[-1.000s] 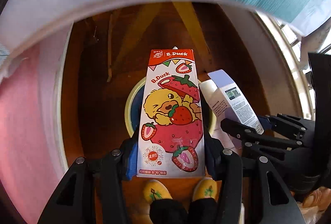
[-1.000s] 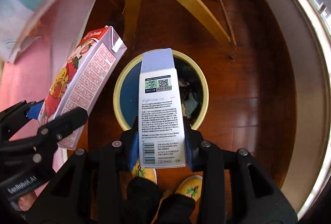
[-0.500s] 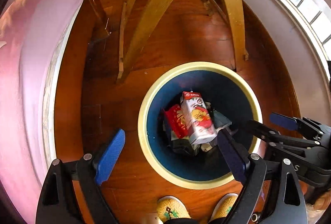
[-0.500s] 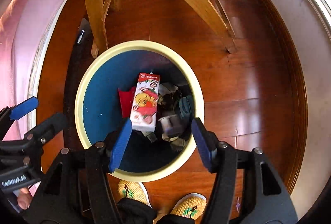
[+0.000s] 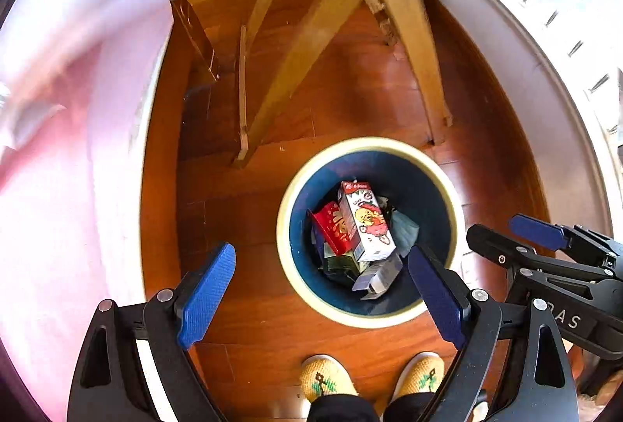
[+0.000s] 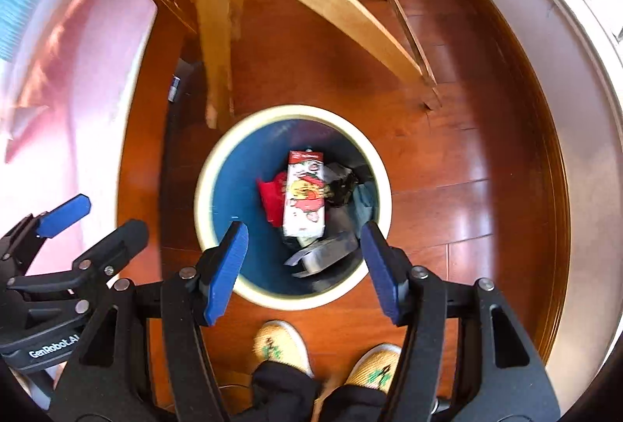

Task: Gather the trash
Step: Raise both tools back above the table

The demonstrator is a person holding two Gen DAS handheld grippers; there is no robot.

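Observation:
A round bin (image 5: 283, 227) with a cream rim and blue inside stands on the wooden floor below both grippers. In it a strawberry drink carton (image 5: 366, 223) lies on top of other trash, with a grey-white box (image 5: 377, 276) below it and a red packet (image 5: 331, 232) beside it. My left gripper (image 5: 321, 291) hangs open above the bin's near-left rim, nothing between its blue pads. My right gripper (image 6: 303, 274) is open over the bin (image 6: 202, 203), also with nothing in it. The carton (image 6: 304, 196) and box (image 6: 323, 253) show there too.
Pale wooden table legs (image 5: 307, 59) slant down to the floor just beyond the bin. A pink cloth (image 5: 58, 188) hangs at the left, and a white wall base (image 5: 545, 102) curves along the right. A person's yellow slippers (image 5: 327, 379) stand at the bin's near side.
A second ago my left gripper held the strawberry carton and my right one the grey-white box above the bin. Both opened, and both items now lie in the bin.

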